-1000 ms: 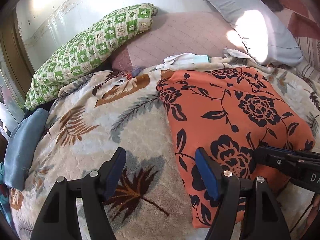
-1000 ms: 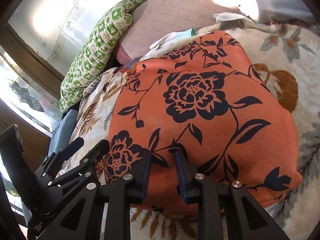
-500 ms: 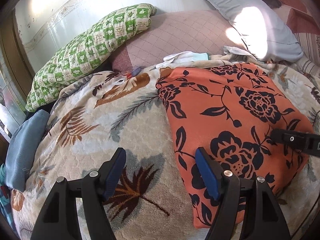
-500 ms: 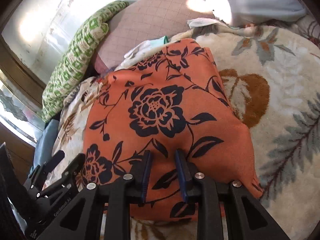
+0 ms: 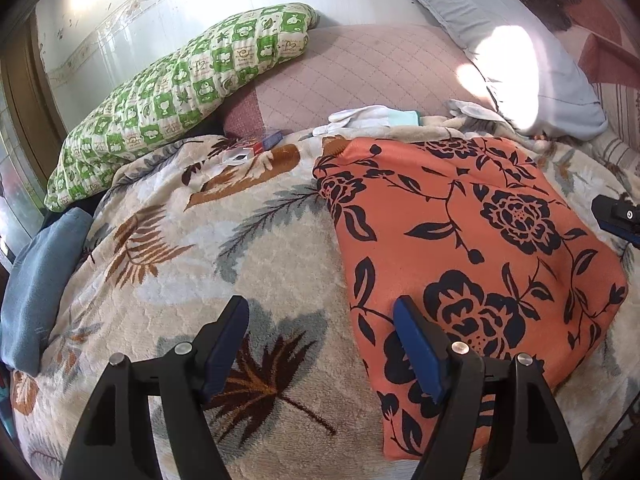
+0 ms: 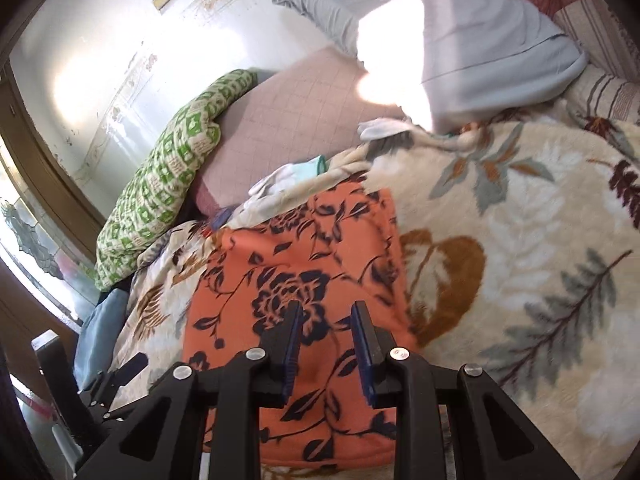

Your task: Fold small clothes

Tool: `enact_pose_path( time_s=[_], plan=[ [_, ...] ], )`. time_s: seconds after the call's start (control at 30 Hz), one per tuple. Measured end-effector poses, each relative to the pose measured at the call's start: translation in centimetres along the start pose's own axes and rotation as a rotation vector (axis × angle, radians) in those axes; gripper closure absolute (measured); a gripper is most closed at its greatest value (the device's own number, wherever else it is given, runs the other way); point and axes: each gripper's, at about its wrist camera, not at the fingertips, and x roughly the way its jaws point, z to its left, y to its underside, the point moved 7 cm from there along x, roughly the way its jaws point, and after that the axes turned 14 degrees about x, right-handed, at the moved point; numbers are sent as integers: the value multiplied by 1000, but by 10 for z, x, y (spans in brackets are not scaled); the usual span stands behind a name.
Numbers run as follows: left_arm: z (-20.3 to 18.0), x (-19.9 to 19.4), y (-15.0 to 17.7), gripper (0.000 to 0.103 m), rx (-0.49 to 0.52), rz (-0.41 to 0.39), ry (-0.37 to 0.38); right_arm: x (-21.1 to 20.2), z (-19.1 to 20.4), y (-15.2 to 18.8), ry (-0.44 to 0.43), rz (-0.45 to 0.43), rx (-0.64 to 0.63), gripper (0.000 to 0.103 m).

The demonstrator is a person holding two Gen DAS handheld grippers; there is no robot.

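Note:
An orange cloth with black flowers (image 5: 472,248) lies folded flat on the leaf-patterned blanket (image 5: 192,264); it also shows in the right wrist view (image 6: 288,280). My left gripper (image 5: 320,328) is open and empty, above the blanket at the cloth's left edge. My right gripper (image 6: 325,320) hovers above the cloth's near part with its jaws a little apart and nothing between them. Its tip shows at the right edge of the left wrist view (image 5: 618,216).
A green checked pillow (image 5: 180,92), a pink quilted cushion (image 5: 360,76) and a grey pillow (image 5: 508,36) lie at the back by the wall. White and teal small clothes (image 5: 372,116) lie behind the orange cloth. A blue folded cloth (image 5: 36,284) lies at the left.
My right gripper has lifted and drawn back to the right off the orange cloth, which lies flat. My left gripper has hardly moved and stays open.

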Motion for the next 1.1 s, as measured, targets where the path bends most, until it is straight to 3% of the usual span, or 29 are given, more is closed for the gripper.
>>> enact_pose_path(
  time_s=[0.17, 0.2, 0.23, 0.3, 0.77, 0.87, 1.1],
  plan=[
    [1, -6, -4, 28, -13, -23, 2, -2, -9, -8, -7, -2, 38, 72],
    [0, -8, -5, 27, -14, -29, 3, -2, -9, -8, -5, -4, 41, 64],
    [0, -10, -7, 27, -15, -37, 4, -3, -10, -9, -6, -6, 43, 46],
    [0, -13, -9, 27, -18, -48, 7, -5, -10, -9, -27, -14, 57, 37],
    [7, -20, -16, 25, -50, -76, 24, -4, -18, -12, -38, -3, 103, 37],
    [9, -21, -17, 15, -64, -87, 27, -4, -18, -12, -38, -2, 104, 37],
    [12, -18, -17, 14, -77, -82, 36, 3, -25, -12, -39, 14, 132, 37]
  ],
)
